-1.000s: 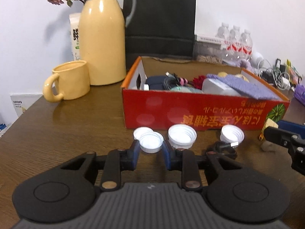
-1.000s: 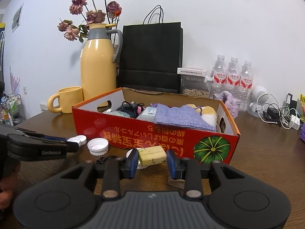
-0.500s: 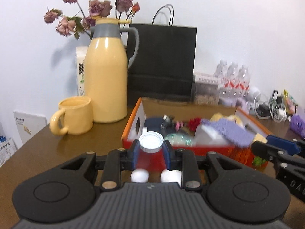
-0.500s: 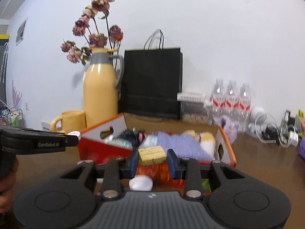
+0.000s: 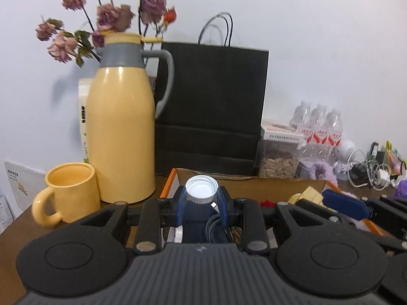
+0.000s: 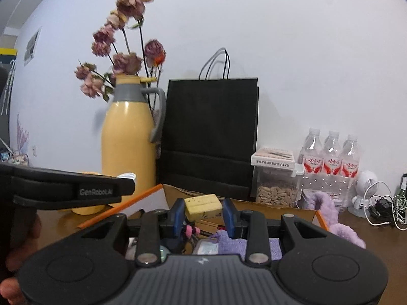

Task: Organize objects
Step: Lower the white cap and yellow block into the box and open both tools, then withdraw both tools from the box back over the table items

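Carrying is the step in hand, as I judge it: both grippers hold small items above the cardboard box point(image 5: 254, 181), ready for dropping in. The left gripper point(image 5: 201, 207) is closed narrow on a white bottle cap point(image 5: 201, 189), pinched by its ribbed sides between the blue pads, open face turned up toward the camera. It hangs over the left end of the box, above a dark blue bundle point(image 5: 201, 225) that lies inside. The right gripper point(image 6: 203, 216) is clamped on a yellow sponge block point(image 6: 202, 204), held level and by its short ends, over the middle of the box where a purple knitted cloth point(image 6: 234, 245) and a pink-beaded cord point(image 6: 189, 231) lie. In the right wrist view the left gripper crosses the left side of the frame, close by. A yellow thermos jug point(image 5: 122, 139), a yellow mug point(image 5: 70, 193) and a black paper bag point(image 5: 211, 109) stand on the desk point(image 5: 15, 231) behind and beside the box. Next, each gripper probably needs to dip toward a free spot among the contents and then widen to let go; the two sit close together, so releasing without knocking into each other calls for care, and the light cap may roll or bounce off the bundle.
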Available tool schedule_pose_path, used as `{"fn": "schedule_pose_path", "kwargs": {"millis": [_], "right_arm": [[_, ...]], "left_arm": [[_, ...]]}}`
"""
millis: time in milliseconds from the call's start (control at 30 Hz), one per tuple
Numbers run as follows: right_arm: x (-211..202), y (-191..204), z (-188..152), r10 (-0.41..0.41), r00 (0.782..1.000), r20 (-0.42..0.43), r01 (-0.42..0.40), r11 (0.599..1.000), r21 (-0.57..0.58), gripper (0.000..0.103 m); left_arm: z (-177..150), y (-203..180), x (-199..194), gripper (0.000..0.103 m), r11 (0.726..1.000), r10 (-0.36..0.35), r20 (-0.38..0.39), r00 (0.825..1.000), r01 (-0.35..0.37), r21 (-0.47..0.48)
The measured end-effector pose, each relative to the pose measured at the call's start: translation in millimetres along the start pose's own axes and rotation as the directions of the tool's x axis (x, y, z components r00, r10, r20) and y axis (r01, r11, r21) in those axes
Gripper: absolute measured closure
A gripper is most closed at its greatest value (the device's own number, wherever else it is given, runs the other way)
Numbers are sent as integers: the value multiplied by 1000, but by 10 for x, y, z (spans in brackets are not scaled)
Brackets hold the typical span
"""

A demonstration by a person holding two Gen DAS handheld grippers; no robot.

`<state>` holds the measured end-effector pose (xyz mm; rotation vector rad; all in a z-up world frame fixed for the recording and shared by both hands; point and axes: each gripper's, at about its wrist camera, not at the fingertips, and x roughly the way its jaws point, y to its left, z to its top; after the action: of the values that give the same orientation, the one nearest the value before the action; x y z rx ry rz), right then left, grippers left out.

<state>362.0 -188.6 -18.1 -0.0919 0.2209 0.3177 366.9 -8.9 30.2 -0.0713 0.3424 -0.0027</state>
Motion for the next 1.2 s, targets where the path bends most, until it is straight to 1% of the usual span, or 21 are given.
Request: {"fn": "schedule_pose_path", "kwargs": {"millis": [200,233,267,300,333,367,400,433,467,500,533,733,867,967,1067,1200], "right_arm": [[332,-198,-37,-25,998,-55,26,1000,14,72],[373,-216,-47,-29,998,-63,30,1000,8,72],[418,-237,-60,-39,997,-68,39,999,1,72],[450,-256,-73,-48,996,-69,48,999,-1,71],[481,-275,-89,-56,996,-74,56,998,-4,61],[499,-294,-111,-65,995,-78,64,998,-5,46],[510,-314,-124,-78,994,-75,78,997,-3,40],[513,-339,-136,-89,993,-72,89,996,-1,29],[512,-361,-142,-90,994,-70,90,996,1,12],[506,-378,-149,-84,995,-60,84,996,4,6],[492,-383,-159,-84,995,-46,84,996,3,1],[449,-347,-175,-93,995,-23,93,995,-29,0],[395,-323,-169,-117,993,2,117,993,-36,0],[331,-288,-183,-139,990,20,140,989,-56,0],[226,-251,-221,-153,988,34,155,983,-94,0],[21,-242,-262,-174,983,50,178,979,-99,0]], "left_arm": [[-44,-11,343,76,998,-9,-29,1000,11,55],[-54,-17,383,72,998,-8,-30,1000,10,63],[-70,-19,412,65,998,-9,-27,1000,11,69],[-88,-21,431,35,997,-6,-21,1000,7,75],[-105,-26,440,12,997,1,-12,1000,0,78],[-122,-30,446,8,996,33,9,999,-33,80],[-131,-28,452,0,995,56,29,998,-59,84],[-133,-13,462,0,994,62,41,997,-65,85],[-131,13,470,0,995,53,43,998,-56,77],[-128,40,478,0,997,45,41,998,-48,65],[-129,61,481,0,997,45,44,998,-47,53],[-140,78,492,0,997,60,54,997,-63,48],[-148,77,457,0,996,71,72,995,-74,40],[-165,67,407,0,995,93,90,992,-97,38],[-188,57,335,0,994,96,101,990,-101,39],[-224,60,194,0,995,94,106,990,-98,28]]}}
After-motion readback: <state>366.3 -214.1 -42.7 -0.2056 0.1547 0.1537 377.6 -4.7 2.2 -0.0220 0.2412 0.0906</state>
